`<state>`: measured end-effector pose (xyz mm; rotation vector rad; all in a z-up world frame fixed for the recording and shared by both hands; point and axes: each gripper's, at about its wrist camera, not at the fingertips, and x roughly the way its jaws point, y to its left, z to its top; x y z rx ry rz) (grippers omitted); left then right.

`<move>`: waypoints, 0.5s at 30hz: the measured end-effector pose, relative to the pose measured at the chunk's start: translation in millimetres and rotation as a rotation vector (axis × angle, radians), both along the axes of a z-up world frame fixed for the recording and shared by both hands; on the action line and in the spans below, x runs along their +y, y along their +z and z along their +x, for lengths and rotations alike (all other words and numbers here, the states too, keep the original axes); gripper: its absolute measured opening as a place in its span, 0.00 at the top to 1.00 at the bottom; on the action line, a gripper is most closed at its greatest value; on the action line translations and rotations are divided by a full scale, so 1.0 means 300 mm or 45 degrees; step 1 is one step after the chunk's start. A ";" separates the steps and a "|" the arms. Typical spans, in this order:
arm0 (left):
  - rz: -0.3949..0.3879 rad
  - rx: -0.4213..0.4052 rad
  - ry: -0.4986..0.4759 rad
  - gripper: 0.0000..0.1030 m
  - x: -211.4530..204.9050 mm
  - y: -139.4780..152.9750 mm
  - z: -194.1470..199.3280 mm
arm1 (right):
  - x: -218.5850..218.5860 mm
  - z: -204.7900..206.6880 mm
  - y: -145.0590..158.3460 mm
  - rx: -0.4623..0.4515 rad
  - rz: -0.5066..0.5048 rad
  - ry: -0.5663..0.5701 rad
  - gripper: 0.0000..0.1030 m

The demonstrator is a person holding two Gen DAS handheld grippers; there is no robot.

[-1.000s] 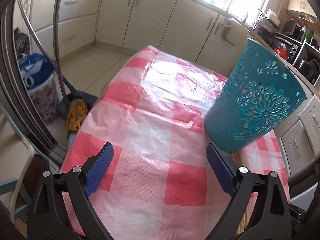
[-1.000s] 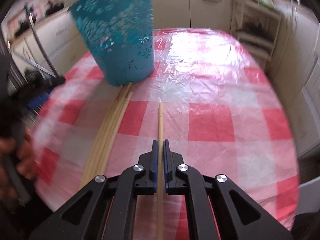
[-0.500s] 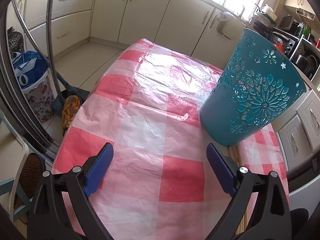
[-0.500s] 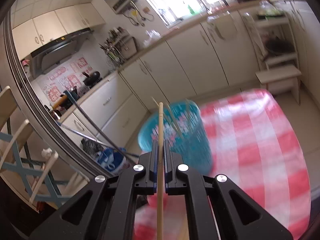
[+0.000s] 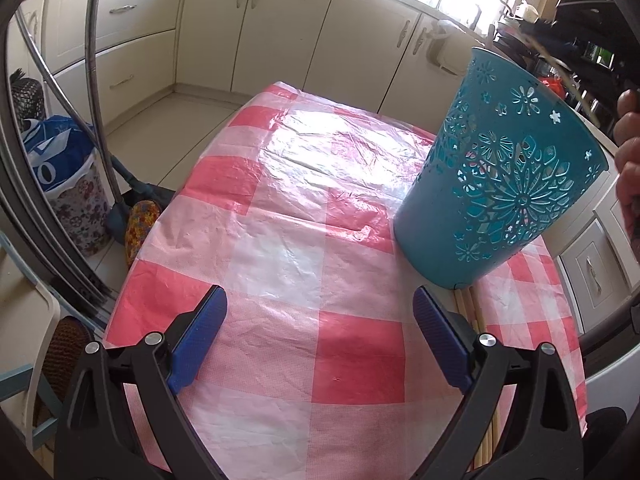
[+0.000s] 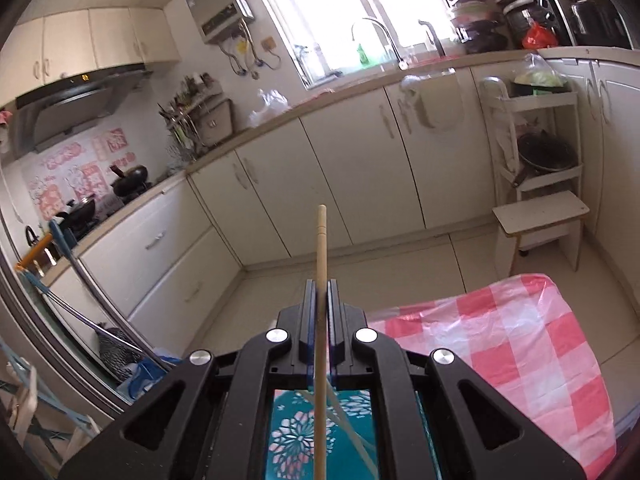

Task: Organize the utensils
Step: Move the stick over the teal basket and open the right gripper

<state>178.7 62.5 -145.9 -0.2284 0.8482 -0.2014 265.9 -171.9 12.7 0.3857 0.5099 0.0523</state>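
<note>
A teal cut-out basket stands on the red-and-white checked tablecloth, right of my left gripper, which is open and empty low over the cloth. Several wooden chopsticks lie on the cloth beside the basket's base. My right gripper is shut on one wooden chopstick, held up above the basket, whose inside shows under the gripper with another stick leaning in it. A thin stick shows above the basket rim in the left wrist view.
Cream kitchen cabinets surround the table. A blue bag and metal poles stand on the floor at left. A white shelf cart and a step stool stand beyond the table. A person's hand is at right.
My right gripper lifted the chopstick off the cloth and swung up over the basket, now pointing toward the cabinets. My left gripper stayed open and nearly still.
</note>
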 end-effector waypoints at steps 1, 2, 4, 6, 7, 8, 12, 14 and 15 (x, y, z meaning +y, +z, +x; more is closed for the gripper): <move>-0.001 0.000 -0.001 0.12 -0.001 0.000 0.000 | 0.003 0.003 -0.016 0.016 -0.010 -0.001 0.94; -0.001 0.001 -0.002 0.12 -0.001 0.000 0.000 | 0.005 -0.001 -0.031 0.025 -0.019 0.005 0.94; 0.000 0.001 -0.003 0.13 -0.002 -0.001 0.000 | 0.012 -0.011 -0.059 0.049 -0.047 0.022 0.94; 0.000 0.003 -0.001 0.13 -0.002 -0.001 0.000 | 0.013 -0.019 -0.083 0.073 -0.054 0.035 0.94; 0.000 0.003 -0.001 0.13 -0.002 -0.002 0.001 | 0.011 -0.026 -0.093 0.085 -0.052 0.044 0.94; 0.001 0.005 0.000 0.13 -0.002 -0.002 0.001 | 0.014 -0.034 -0.096 0.090 -0.053 0.051 0.94; 0.003 0.010 0.002 0.12 -0.002 -0.004 0.003 | 0.030 -0.128 -0.078 0.066 -0.084 0.102 0.84; 0.003 0.011 0.005 0.12 -0.001 -0.005 0.004 | 0.034 -0.206 -0.050 0.022 -0.109 0.124 0.75; 0.004 0.012 0.006 0.12 -0.001 -0.005 0.004 | 0.033 -0.249 -0.037 0.000 -0.121 0.135 0.74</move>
